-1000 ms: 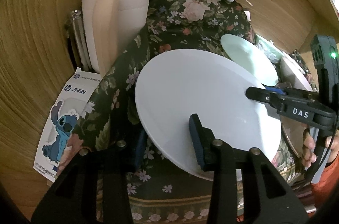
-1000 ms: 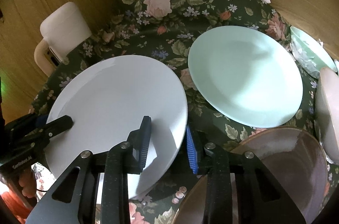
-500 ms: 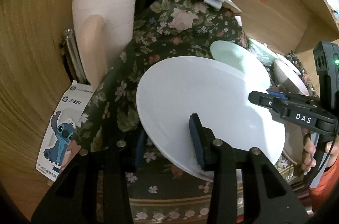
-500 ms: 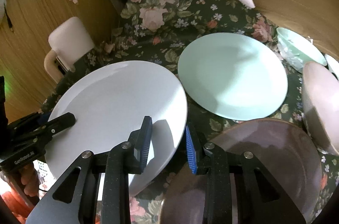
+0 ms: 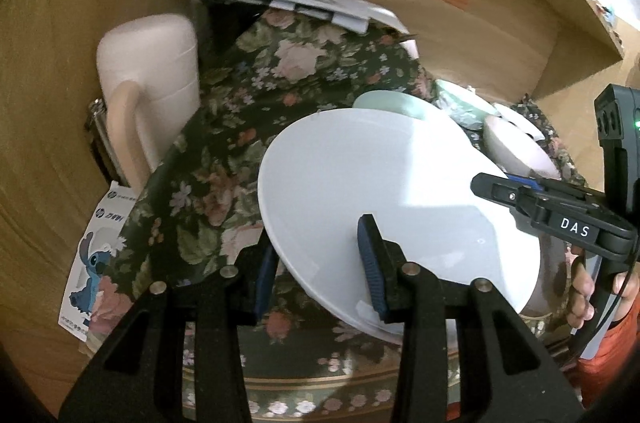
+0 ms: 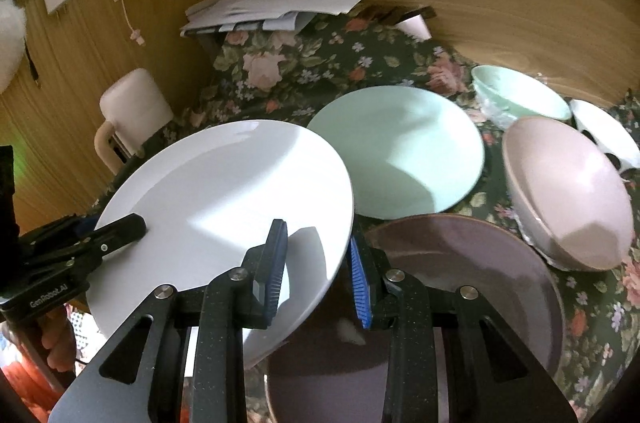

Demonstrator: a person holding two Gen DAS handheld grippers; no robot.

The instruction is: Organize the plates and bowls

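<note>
A large white plate (image 5: pixel 380 183) (image 6: pixel 224 191) hangs just above the floral tablecloth (image 5: pixel 248 111), gripped at opposite rims. My left gripper (image 5: pixel 318 267) is shut on its near-left rim and also shows in the right wrist view (image 6: pixel 120 227). My right gripper (image 6: pixel 318 275) is shut on the opposite rim, beside a brown plate (image 6: pixel 460 283), and shows in the left wrist view (image 5: pixel 500 187). A mint plate (image 6: pixel 400 151) lies flat behind. On the right are a pink bowl (image 6: pixel 568 191), a mint bowl (image 6: pixel 520 95) and a white spotted bowl (image 6: pixel 604 131).
A white jug (image 5: pixel 152 79) stands at the left against the wooden wall. A pile of papers (image 6: pixel 280 3) sits at the back of the cloth. A cartoon card (image 5: pixel 96 255) lies by the table's left edge. A person's fingers (image 5: pixel 580 291) hold the right gripper.
Both grippers have risen with the white plate and carried it toward the brown plate; its rim now overlaps that plate's edge. More of the bowls shows on the right.
</note>
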